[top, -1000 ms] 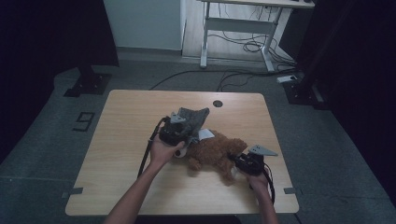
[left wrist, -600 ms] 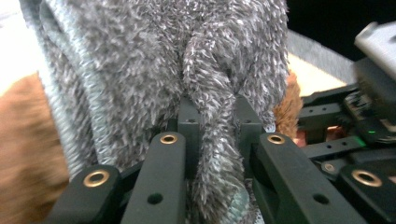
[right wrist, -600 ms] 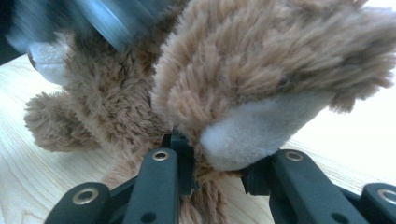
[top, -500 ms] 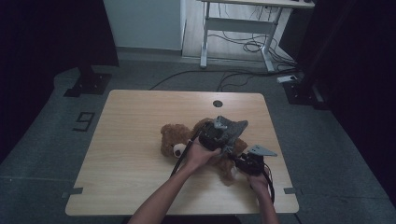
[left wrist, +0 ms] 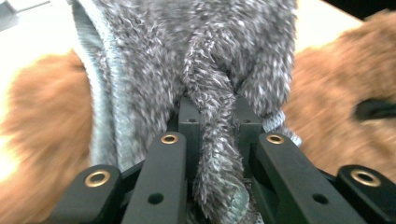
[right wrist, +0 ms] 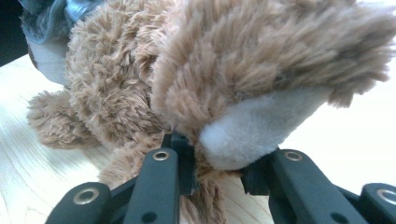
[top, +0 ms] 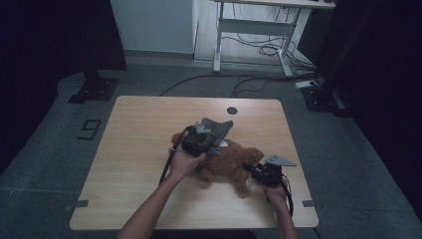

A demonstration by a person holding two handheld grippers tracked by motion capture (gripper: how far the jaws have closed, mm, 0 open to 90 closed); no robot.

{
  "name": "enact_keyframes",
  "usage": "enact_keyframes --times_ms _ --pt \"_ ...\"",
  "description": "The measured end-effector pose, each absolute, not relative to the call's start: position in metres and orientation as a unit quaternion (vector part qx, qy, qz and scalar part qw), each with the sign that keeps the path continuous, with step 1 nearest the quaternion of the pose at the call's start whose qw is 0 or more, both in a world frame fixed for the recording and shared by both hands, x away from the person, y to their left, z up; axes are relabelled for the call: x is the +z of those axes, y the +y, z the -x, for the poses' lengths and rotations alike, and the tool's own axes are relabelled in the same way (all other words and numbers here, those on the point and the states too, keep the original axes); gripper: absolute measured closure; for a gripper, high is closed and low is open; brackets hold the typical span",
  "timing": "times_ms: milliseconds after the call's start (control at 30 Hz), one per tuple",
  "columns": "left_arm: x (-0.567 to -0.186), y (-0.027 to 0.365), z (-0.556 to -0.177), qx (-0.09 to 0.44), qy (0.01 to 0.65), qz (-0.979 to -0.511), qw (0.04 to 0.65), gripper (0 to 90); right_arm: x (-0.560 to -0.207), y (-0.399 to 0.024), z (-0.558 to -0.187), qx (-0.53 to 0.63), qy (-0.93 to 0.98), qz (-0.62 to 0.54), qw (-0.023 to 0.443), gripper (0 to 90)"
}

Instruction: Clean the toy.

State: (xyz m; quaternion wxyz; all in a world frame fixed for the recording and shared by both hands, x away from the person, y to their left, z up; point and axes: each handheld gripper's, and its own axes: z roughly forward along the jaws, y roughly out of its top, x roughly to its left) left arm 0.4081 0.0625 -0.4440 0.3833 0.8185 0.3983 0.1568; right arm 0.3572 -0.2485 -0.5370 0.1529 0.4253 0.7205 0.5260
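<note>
On the pale wooden table point(top: 134, 144) the fluffy brown teddy bear point(top: 234, 162) lies, its leg pinched by the right gripper point(top: 255, 174), while the left gripper point(top: 201, 144), clamped on fuzzy grey cloth point(left wrist: 196, 70), has swung back over its head (dressing seems near).

This looks like a lab or recording studio rather than a home. Beyond the left gripper point(top: 199, 142), a bare wooden bench point(top: 139, 149) with a cable hole point(top: 231, 110) stands on grey floor. Farther off, black curtains point(top: 50, 40) hang at both sides, a stand base point(top: 92, 89) sits on the floor, and loose cables point(top: 259, 50) trail under a metal-framed desk point(top: 254, 30).
</note>
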Motion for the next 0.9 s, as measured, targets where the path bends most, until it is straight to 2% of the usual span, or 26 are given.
enact_keyframes --times_ms 167,300,467,733,767,800,900 --pt "-0.443 0.087 -0.401 0.153 0.41 -0.805 0.401 78.6 -0.538 -0.248 -0.358 0.528 0.72 -0.424 0.152 70.9" --pt "-0.432 0.1 -0.397 0.176 0.417 -0.799 0.397 78.7 -0.537 -0.248 -0.357 0.526 0.72 -0.426 0.152 71.0" --pt "-0.425 0.09 -0.395 0.158 0.408 -0.794 0.421 78.6 -0.537 -0.249 -0.358 0.524 0.722 -0.426 0.152 71.0" --pt "-0.41 0.009 -0.393 0.131 0.35 -0.824 0.426 78.4 -0.538 -0.249 -0.358 0.526 0.719 -0.429 0.149 71.0" --pt "-0.41 0.009 -0.393 0.131 0.35 -0.824 0.426 78.4 -0.538 -0.249 -0.358 0.525 0.72 -0.428 0.15 71.0" --pt "-0.415 -0.009 -0.395 0.114 0.344 -0.829 0.425 78.4 -0.538 -0.249 -0.358 0.525 0.721 -0.428 0.149 71.0" --pt "-0.433 -0.032 -0.397 0.091 0.337 -0.844 0.408 78.3 -0.538 -0.249 -0.357 0.527 0.719 -0.428 0.15 71.0"
